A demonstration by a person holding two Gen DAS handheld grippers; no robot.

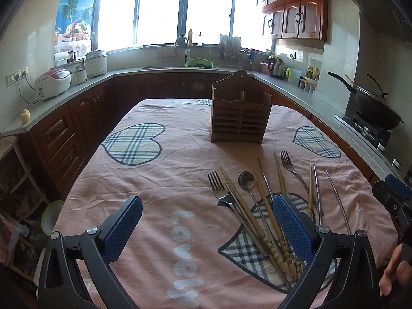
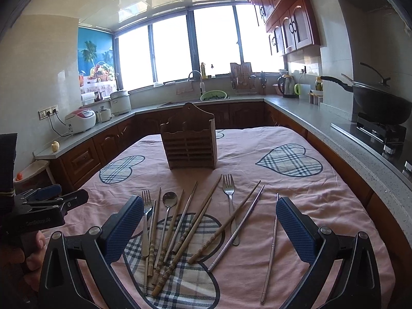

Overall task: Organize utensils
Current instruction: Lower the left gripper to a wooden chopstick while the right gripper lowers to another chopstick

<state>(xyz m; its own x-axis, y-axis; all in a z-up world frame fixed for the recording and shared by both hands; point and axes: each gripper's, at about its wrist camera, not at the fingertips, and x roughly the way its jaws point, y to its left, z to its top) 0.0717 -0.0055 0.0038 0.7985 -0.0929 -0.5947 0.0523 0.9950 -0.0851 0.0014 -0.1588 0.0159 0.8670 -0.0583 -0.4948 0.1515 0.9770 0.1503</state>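
Observation:
A wooden slatted utensil holder (image 1: 240,110) (image 2: 190,144) stands upright mid-table. Loose in front of it lie two forks (image 1: 219,188) (image 2: 229,190), a spoon (image 1: 246,180) (image 2: 170,198), several wooden chopsticks (image 1: 260,219) (image 2: 193,226) and metal chopsticks (image 1: 318,190) (image 2: 273,247). My left gripper (image 1: 207,224) hovers open over the pink cloth, left of the pile, its right finger above the handles. My right gripper (image 2: 209,224) is open too, with the pile between and beyond its fingers. Neither holds anything.
The pink tablecloth (image 1: 154,175) with plaid hearts covers the table. Counters ring it: rice cookers (image 1: 52,82) at left, the sink (image 1: 199,63) behind, a wok (image 1: 376,108) on the stove at right. A hand (image 1: 394,267) grips the other tool at right.

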